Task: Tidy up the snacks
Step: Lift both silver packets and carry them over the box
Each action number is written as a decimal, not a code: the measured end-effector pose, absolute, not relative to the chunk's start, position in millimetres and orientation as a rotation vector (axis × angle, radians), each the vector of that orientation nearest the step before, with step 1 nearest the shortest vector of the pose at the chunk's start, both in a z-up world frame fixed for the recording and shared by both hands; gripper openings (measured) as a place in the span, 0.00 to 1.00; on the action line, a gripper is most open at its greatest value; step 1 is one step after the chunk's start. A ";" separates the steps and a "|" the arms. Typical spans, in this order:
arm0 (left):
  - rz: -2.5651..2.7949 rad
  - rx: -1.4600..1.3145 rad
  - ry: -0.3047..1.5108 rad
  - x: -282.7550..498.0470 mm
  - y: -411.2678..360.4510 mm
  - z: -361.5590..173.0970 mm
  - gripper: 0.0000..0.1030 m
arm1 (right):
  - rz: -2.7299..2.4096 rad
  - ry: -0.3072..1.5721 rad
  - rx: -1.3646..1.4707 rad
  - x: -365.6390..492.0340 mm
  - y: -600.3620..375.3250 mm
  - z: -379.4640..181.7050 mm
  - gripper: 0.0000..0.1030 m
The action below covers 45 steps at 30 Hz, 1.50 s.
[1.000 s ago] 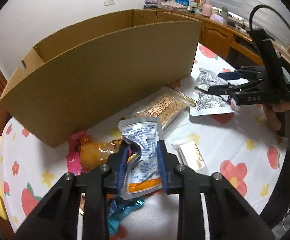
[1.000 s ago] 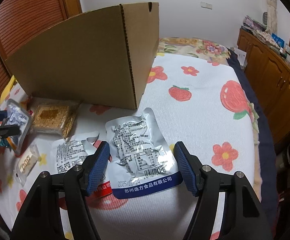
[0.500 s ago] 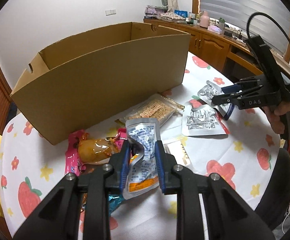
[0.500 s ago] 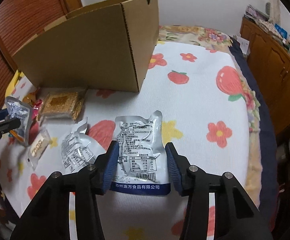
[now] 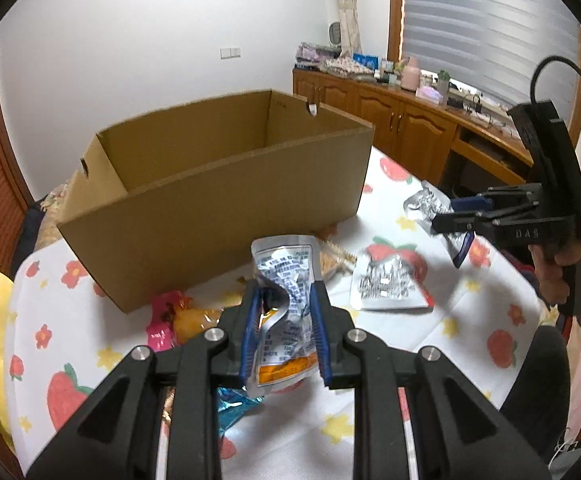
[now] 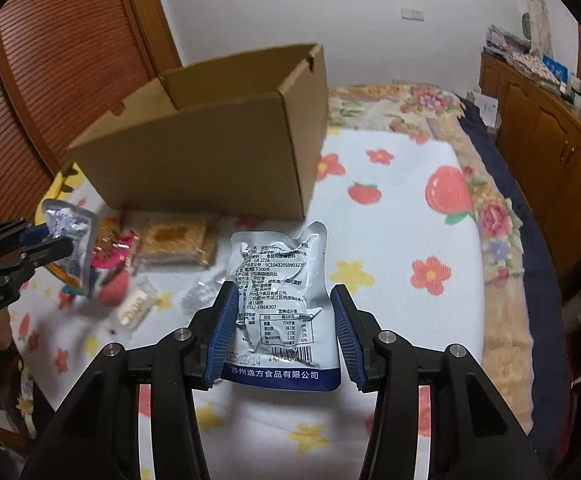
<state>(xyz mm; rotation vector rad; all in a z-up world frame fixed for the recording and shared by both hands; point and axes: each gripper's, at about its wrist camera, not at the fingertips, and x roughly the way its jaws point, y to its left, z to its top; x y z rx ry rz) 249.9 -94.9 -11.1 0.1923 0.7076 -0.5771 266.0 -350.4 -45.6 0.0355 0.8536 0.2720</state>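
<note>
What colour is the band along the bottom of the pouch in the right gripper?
Dark blue with white print, on the silver pouch; clearest in the right wrist view.

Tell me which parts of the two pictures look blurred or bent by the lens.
Left wrist view: the cardboard box bulges from fisheye distortion, and the right gripper is smeared. Right wrist view: the silver pouch between the fingers has sharp print, but the table and loose snacks behind are blurred.

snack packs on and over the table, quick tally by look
silver pouches: 3, one in the left gripper, one in the right gripper, one lying flat
clear packs: 3
pink wrapper: 1
blue wrapper: 1
total: 8
</note>
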 end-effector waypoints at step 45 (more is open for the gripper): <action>-0.515 0.071 0.525 361.0 -50.4 80.1 0.21 | 0.384 0.612 -0.029 318.4 -265.4 73.6 0.47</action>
